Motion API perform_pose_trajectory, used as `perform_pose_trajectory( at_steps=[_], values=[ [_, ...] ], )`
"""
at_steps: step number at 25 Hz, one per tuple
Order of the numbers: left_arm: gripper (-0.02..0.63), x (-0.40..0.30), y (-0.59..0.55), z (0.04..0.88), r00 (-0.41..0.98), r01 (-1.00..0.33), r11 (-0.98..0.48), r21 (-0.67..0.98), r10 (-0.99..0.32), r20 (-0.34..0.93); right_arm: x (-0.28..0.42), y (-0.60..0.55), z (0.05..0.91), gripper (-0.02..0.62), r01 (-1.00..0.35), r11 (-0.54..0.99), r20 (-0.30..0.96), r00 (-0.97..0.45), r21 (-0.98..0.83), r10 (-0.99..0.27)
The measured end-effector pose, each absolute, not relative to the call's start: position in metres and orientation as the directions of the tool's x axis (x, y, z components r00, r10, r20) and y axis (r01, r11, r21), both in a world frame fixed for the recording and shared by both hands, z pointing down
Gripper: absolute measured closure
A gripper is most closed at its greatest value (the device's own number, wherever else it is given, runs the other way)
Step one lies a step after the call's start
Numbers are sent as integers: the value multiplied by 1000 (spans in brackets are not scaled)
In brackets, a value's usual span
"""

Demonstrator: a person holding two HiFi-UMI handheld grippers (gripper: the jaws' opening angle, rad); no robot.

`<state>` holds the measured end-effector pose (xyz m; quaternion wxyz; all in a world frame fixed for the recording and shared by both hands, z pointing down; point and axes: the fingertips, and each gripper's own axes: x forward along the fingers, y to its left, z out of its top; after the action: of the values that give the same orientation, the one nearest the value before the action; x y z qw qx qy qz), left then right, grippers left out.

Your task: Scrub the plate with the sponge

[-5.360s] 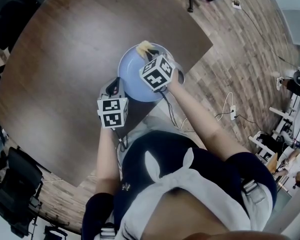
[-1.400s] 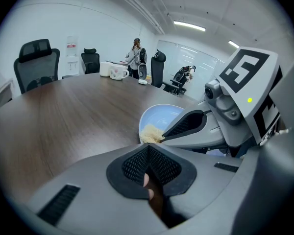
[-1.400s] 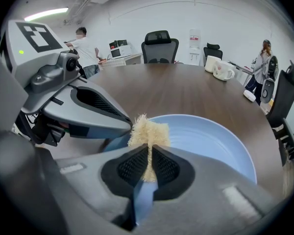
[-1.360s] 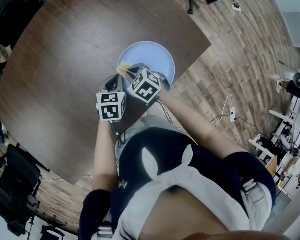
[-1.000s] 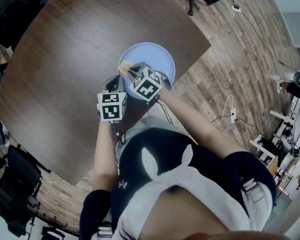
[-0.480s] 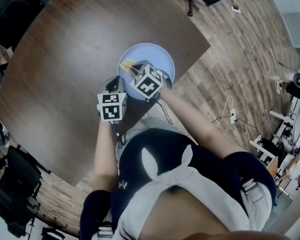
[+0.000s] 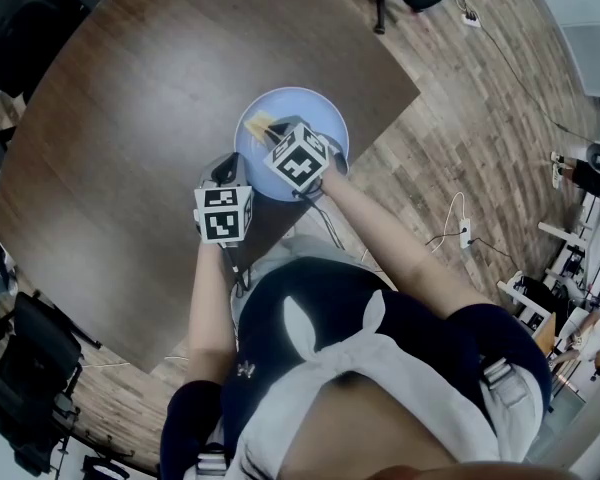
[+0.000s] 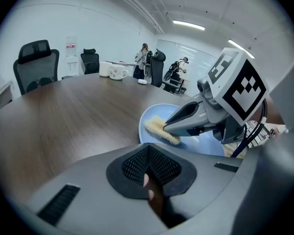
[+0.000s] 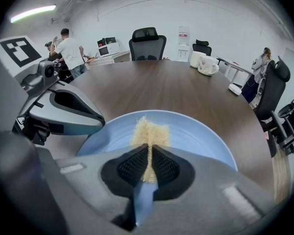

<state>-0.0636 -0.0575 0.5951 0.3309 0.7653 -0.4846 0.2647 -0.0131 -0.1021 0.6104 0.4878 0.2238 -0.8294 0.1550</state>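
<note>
On table (image 7: pixel 130 98), sponge (image 7: pixel 263 125) clamped in right tool (image 9: pixel 150 155) slid inward over plate (image 7: pixel 318 116); left tool (image 8: pixel 148 160) closed.

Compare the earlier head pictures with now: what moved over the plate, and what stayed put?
The right gripper, shut on the sponge, carried it from the far rim of the plate to its left side, then slightly back inward. The left gripper stayed at the near-left rim, shut; the plate hardly moved.
</note>
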Motion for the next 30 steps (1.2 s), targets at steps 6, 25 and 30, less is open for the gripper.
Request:
perform_pose_trajectory(
  at_steps=[6,25,30],
  values=[
    [600,-63,-58,597,392,-916,-312,252,-567,724,-3,-112,613,572,-550,835,889,-394,-27,-231],
    [600,-63,-55,597,398,-914,-313,258,-565,723,33,-138,614,572,-642,766,902,-318,21,-292],
    [600,-63,-55,596,397,-914,-313,257,-565,723,41,-143,613,574,-658,753,905,-300,33,-301]
  ],
)
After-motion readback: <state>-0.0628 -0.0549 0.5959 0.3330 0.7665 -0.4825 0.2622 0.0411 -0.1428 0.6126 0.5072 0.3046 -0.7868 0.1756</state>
